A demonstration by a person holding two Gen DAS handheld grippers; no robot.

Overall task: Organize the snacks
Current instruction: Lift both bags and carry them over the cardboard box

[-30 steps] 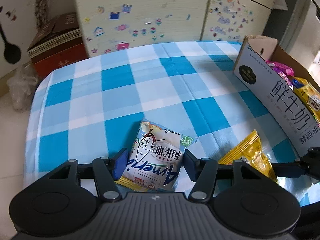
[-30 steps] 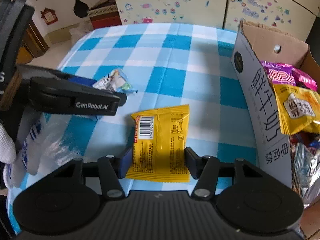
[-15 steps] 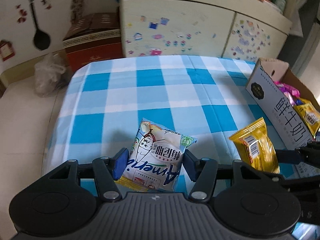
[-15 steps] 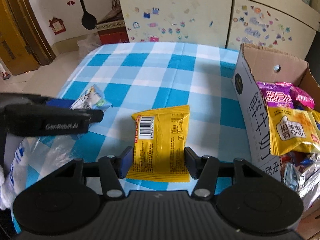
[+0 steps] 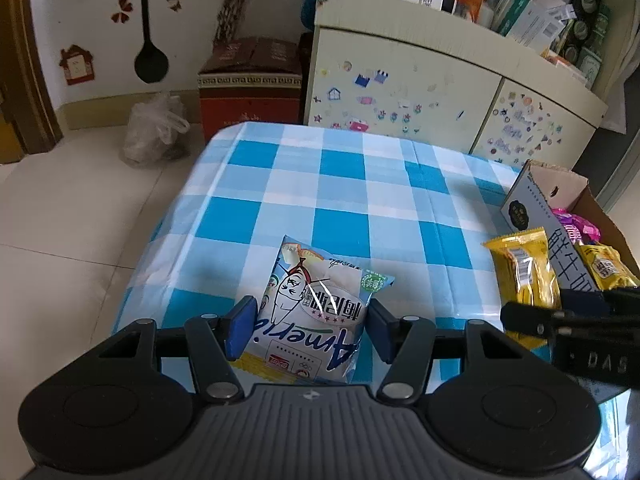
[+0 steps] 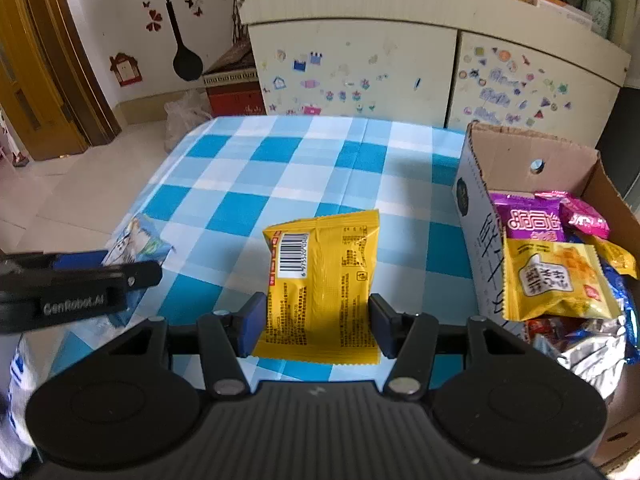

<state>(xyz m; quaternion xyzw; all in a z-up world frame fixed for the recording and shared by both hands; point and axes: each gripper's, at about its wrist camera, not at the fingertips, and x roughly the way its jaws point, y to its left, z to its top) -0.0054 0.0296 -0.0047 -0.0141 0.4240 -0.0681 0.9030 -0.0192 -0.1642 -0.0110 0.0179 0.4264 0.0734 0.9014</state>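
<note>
My left gripper [image 5: 308, 330] is shut on a white and blue snack packet [image 5: 316, 308] and holds it above the blue checked tablecloth [image 5: 340, 200]. My right gripper [image 6: 316, 328] is shut on a yellow snack packet [image 6: 320, 280], also held above the cloth. The yellow packet also shows at the right of the left wrist view [image 5: 524, 276]. The white packet and left gripper show at the left of the right wrist view [image 6: 136, 240]. An open cardboard box [image 6: 532, 160] at the right holds several snack packets.
A cream cabinet with stickers [image 6: 400, 76] stands behind the table. A brown box [image 5: 250, 80] and a plastic bag [image 5: 154, 128] are on the tiled floor at the left. A wooden door [image 6: 44, 80] is at the far left.
Both grippers have risen and pulled back with their packets, so the table looks smaller and farther and more of the room shows. Both stay shut.
</note>
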